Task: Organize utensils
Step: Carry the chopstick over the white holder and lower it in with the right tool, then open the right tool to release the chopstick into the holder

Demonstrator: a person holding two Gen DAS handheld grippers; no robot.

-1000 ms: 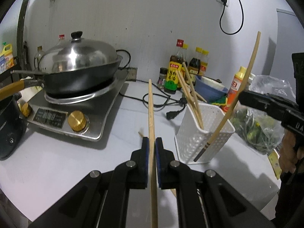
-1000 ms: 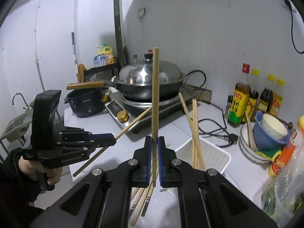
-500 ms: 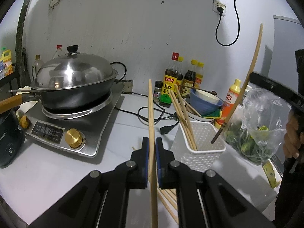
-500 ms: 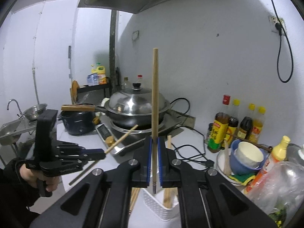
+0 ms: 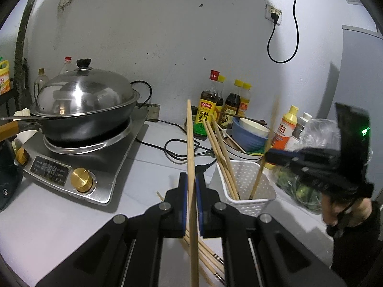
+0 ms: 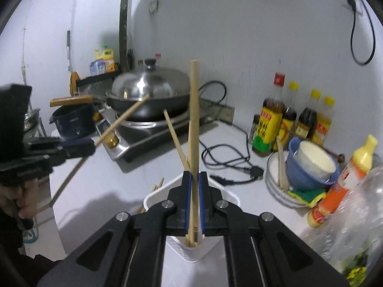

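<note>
My left gripper (image 5: 191, 179) is shut on one wooden chopstick (image 5: 190, 131) that stands upright above the counter. Beside it on the right sits a white perforated basket (image 5: 244, 172) with two chopsticks (image 5: 222, 157) leaning in it. My right gripper (image 6: 195, 177) is shut on another chopstick (image 6: 194, 110), held over the basket (image 6: 153, 195) with its lower end down inside. In the left wrist view the right gripper (image 5: 269, 154) comes in from the right, blurred. The right wrist view has the left gripper (image 6: 91, 144) at the left. Several loose chopsticks (image 5: 208, 256) lie on the counter under my left gripper.
An induction cooker (image 5: 100, 157) with a lidded wok (image 5: 83, 105) fills the left. Sauce bottles (image 5: 208, 110), stacked bowls (image 5: 249, 134), an orange squeeze bottle (image 5: 284, 131) and a black power cord (image 5: 177, 148) stand behind the basket. A bag of greens (image 5: 301, 189) lies at the right.
My right gripper has come down with its chopstick, whose lower end now sits inside the basket. My left gripper has risen a little, still gripping its chopstick.
</note>
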